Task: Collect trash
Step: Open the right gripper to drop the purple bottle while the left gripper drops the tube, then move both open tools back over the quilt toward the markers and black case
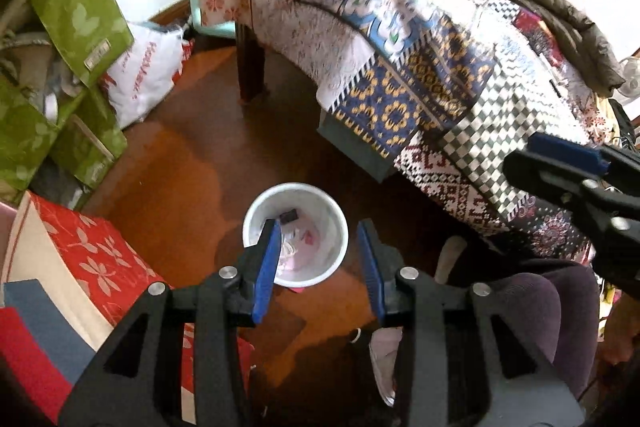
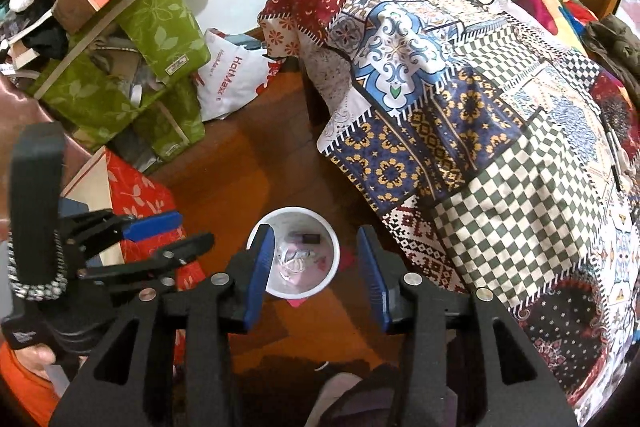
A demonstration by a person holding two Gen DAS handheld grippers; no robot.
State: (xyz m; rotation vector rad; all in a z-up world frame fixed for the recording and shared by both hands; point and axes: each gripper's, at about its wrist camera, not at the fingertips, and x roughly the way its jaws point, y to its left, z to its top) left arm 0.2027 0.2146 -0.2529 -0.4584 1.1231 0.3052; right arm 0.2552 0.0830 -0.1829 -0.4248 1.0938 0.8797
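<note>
A white bucket (image 1: 296, 235) stands upright on the brown wooden floor (image 1: 192, 155), just beside the near corner of a low bed draped in a patchwork cloth (image 1: 420, 67). Inside it lie scraps of trash (image 2: 298, 259): a small dark piece towards the far wall, curled white bits and some pink and red paper at the bottom.

The left gripper (image 1: 318, 263) hangs above the bucket, pointing steeply down. Its blue fingers (image 1: 266, 267) stand apart with nothing between them; in its own view the left finger overlaps the bucket's left rim and the right finger sits just outside the right rim, so the bucket's mouth shows in the gap.

The right gripper (image 2: 316, 267) hovers close by on the right, tilted down the same way. Its blue fingers (image 2: 260, 267) are likewise parted and empty, and in its view the bucket's opening falls between them, nearer the left finger. A small red scrap (image 2: 298, 303) pokes out on the floor at the bucket's near edge.

Each gripper appears at the edge of the other's view, so the two are side by side. To the left, green leaf-patterned boxes (image 2: 160, 27) are stacked against the wall, with a white plastic bag (image 2: 232, 79) beside them and a red flowered box (image 1: 100, 255) nearer.
</note>
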